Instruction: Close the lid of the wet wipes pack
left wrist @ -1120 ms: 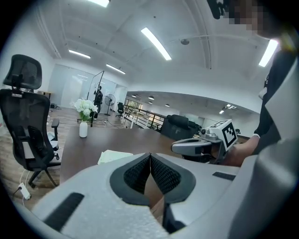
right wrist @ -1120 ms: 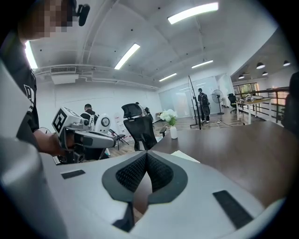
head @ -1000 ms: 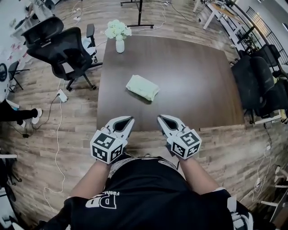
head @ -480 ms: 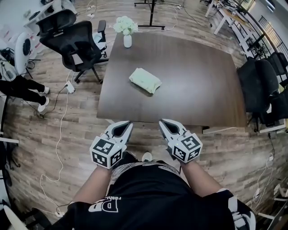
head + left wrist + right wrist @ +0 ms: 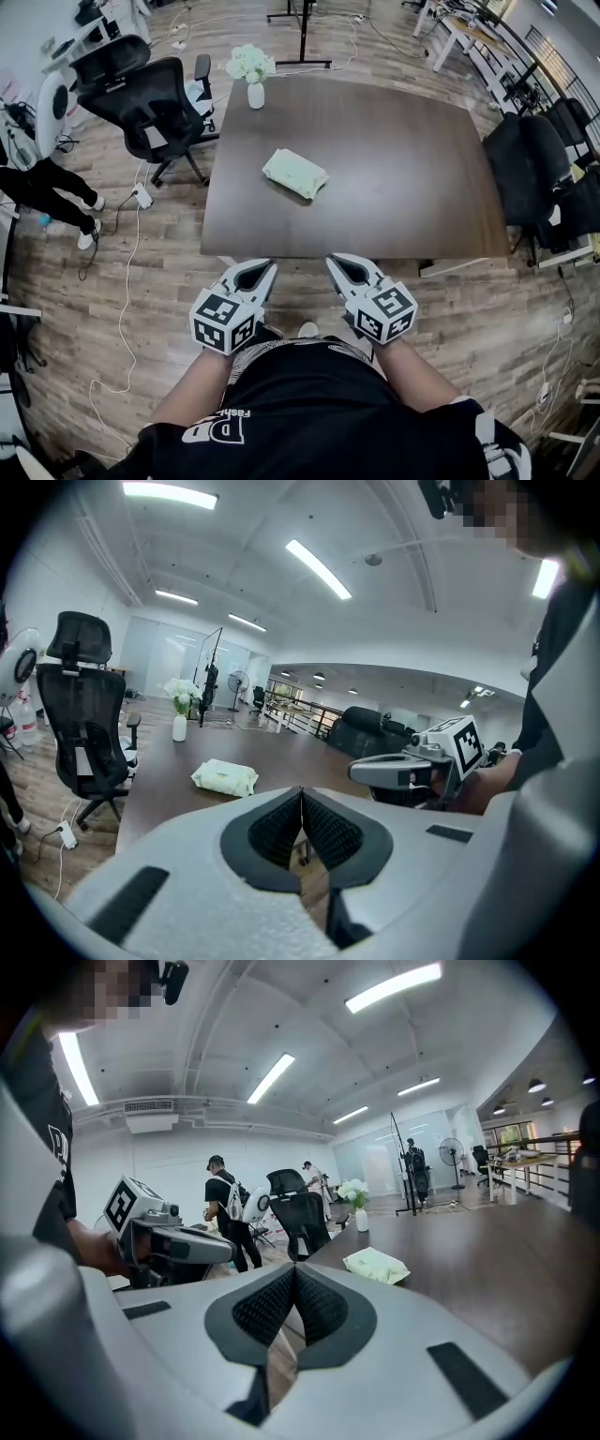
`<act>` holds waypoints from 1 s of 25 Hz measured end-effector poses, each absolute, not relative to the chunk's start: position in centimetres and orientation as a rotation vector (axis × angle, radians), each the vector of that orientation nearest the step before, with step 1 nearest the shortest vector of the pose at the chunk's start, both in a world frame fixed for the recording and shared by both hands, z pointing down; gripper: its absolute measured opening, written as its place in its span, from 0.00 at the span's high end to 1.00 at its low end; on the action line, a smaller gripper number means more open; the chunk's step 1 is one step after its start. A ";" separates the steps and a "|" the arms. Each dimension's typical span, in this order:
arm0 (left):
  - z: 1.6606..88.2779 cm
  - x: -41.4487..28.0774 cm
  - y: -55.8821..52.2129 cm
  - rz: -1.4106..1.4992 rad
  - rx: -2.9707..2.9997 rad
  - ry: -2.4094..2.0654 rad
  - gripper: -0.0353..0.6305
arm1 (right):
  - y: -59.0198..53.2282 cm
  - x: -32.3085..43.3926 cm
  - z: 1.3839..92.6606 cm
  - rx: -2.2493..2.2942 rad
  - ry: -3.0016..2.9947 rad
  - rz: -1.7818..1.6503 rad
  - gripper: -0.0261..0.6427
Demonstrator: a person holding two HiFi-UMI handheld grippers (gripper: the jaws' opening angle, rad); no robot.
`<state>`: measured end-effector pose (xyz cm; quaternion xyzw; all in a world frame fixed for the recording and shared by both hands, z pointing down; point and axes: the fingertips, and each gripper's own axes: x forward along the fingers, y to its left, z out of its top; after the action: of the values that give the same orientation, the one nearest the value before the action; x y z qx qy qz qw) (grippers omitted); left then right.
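Note:
A pale green wet wipes pack [image 5: 295, 173] lies on the dark brown table [image 5: 403, 187], left of the table's middle; it also shows as the pack [image 5: 225, 777] in the left gripper view and the pack [image 5: 375, 1265] in the right gripper view. Whether its lid stands up I cannot tell. My left gripper [image 5: 266, 267] and right gripper [image 5: 333, 262] hover side by side short of the table's near edge, well away from the pack. Both are shut with nothing between the jaws.
A white vase of flowers [image 5: 253, 80] stands at the table's far left corner. Black office chairs [image 5: 150, 103] are left of the table, more chairs [image 5: 548, 159] to the right. Cables [image 5: 122, 281] trail over the wooden floor. A person's legs [image 5: 47, 192] are at far left.
The table's near edge has drawn back from both grippers, which now hang over the floor just short of it. Both stay shut and side by side.

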<state>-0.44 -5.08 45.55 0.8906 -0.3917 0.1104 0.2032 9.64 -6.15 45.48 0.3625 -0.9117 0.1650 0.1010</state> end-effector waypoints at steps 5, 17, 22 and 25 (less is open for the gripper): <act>44.6 -0.2 -5.4 0.307 2.510 -1.089 0.92 | -5.7 10.1 44.8 1.105 -2.694 0.472 0.95; 44.4 -0.2 -5.2 0.319 2.523 -1.100 0.92 | -5.0 10.6 45.1 1.137 -2.703 0.502 0.95; 44.5 -0.5 -5.5 0.315 2.527 -1.096 0.92 | -5.2 9.9 45.3 1.125 -2.706 0.501 0.95; 44.3 -0.7 -5.7 0.309 2.529 -1.097 0.92 | -5.2 9.7 45.3 1.119 -2.702 0.499 0.95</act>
<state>-0.71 -5.66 44.32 0.8963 -0.3889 0.1095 0.1830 9.69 -5.25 45.27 0.3757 -0.9073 0.1676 0.0874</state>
